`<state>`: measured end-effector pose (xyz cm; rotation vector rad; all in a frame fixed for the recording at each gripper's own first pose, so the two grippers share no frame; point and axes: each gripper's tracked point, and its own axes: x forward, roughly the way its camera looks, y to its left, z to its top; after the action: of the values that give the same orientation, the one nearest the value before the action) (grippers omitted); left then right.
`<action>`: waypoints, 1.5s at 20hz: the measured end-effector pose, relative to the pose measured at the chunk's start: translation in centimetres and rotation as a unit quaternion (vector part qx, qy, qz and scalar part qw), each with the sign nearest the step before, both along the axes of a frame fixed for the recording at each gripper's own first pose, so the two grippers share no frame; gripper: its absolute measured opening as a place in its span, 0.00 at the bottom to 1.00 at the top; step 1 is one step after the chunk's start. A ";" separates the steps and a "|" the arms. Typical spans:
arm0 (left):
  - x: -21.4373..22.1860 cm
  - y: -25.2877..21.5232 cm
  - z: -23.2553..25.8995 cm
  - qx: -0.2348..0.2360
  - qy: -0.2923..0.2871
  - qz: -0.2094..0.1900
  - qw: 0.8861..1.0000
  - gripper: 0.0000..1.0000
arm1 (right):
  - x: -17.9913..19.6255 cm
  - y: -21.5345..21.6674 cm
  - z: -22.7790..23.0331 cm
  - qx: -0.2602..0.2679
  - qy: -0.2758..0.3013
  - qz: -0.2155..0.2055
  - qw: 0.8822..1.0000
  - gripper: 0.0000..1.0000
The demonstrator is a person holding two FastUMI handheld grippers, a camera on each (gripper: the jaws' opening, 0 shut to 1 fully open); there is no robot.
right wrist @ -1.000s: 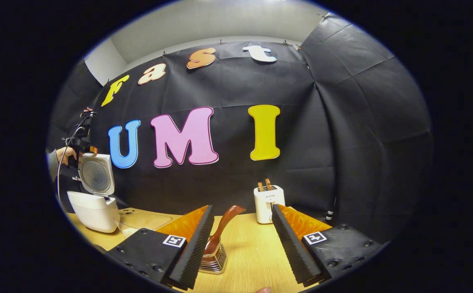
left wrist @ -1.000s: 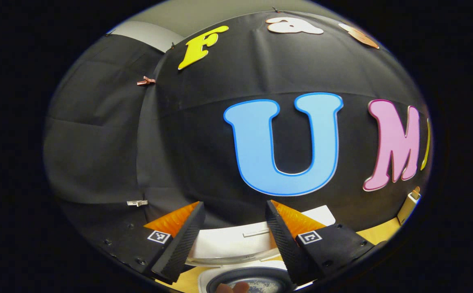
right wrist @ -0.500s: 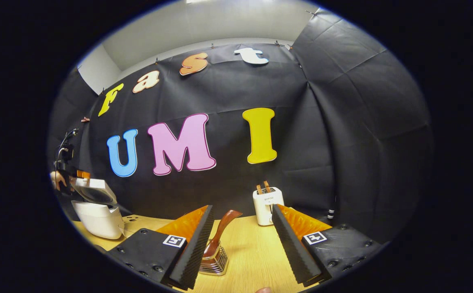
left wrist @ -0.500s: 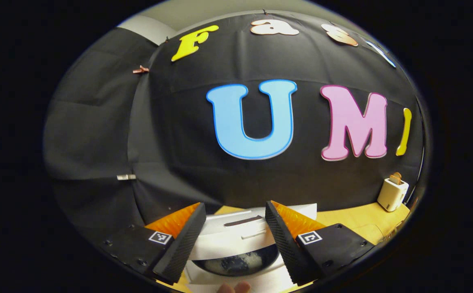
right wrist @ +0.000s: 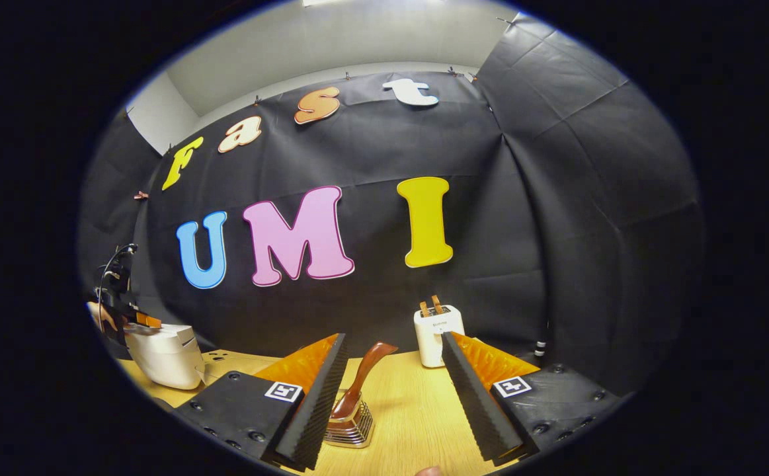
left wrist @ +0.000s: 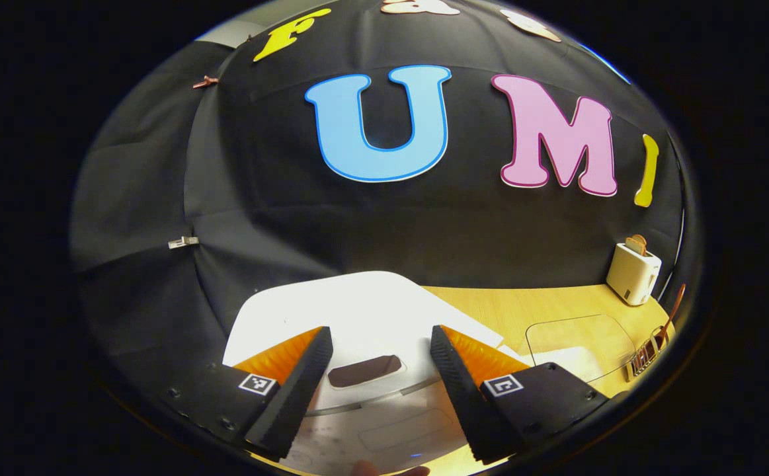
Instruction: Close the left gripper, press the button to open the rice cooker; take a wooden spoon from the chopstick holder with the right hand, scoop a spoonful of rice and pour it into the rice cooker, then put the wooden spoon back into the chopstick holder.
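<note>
The white rice cooker (left wrist: 358,311) sits with its lid down, right under my left gripper (left wrist: 379,330), which is open with its fingers spread above the lid. In the right gripper view the rice cooker (right wrist: 162,357) stands at the far left, and a hand (right wrist: 103,316) holds the left gripper (right wrist: 139,320) on top of it. A brown wooden spoon (right wrist: 364,373) stands tilted in the metal chopstick holder (right wrist: 351,426). My right gripper (right wrist: 393,337) is open just behind them, holding nothing. The spoon (left wrist: 672,311) and holder (left wrist: 642,357) are also at the right edge of the left gripper view.
A white toaster (right wrist: 438,334) with two slices stands at the back of the wooden table (right wrist: 417,403). A clear container (left wrist: 579,340) with something white inside lies between the cooker and the holder. The toaster (left wrist: 632,272) sits by the wall.
The rice cooker's lid has swung down from upright to shut, with the left gripper following it down. The right gripper and the spoon have stayed put.
</note>
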<state>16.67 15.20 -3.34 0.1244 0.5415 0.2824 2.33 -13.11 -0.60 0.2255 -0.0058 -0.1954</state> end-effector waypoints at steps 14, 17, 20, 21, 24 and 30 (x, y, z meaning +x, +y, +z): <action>-1.1 -1.1 1.5 -0.006 -0.054 -0.027 0.998 0.98 | -0.2 1.8 1.9 -0.035 -0.029 0.014 0.999 0.89; -2.0 -2.7 4.2 -0.018 -0.121 -0.039 0.992 0.95 | -0.1 2.5 2.3 -0.050 -0.043 0.019 0.998 1.00; -3.8 -6.2 6.7 0.000 -0.178 -0.074 0.981 0.95 | 0.4 3.7 1.7 -0.081 -0.037 0.021 0.996 0.92; -4.7 -7.4 7.0 0.004 -0.191 -0.088 0.978 0.95 | 0.5 4.7 1.4 -0.091 -0.032 0.029 0.995 0.93; -7.4 -11.8 5.0 -0.035 -0.208 -0.127 0.969 0.95 | 0.6 7.2 1.4 -0.108 -0.033 0.056 0.992 0.93; -10.6 -12.4 0.4 -0.112 -0.198 -0.095 0.969 0.95 | 1.0 11.4 -1.0 -0.104 -0.012 0.098 0.990 0.97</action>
<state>6.07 2.84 -2.96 -0.0990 0.1589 0.0538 3.33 -1.68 -1.63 0.0199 -0.0268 0.0043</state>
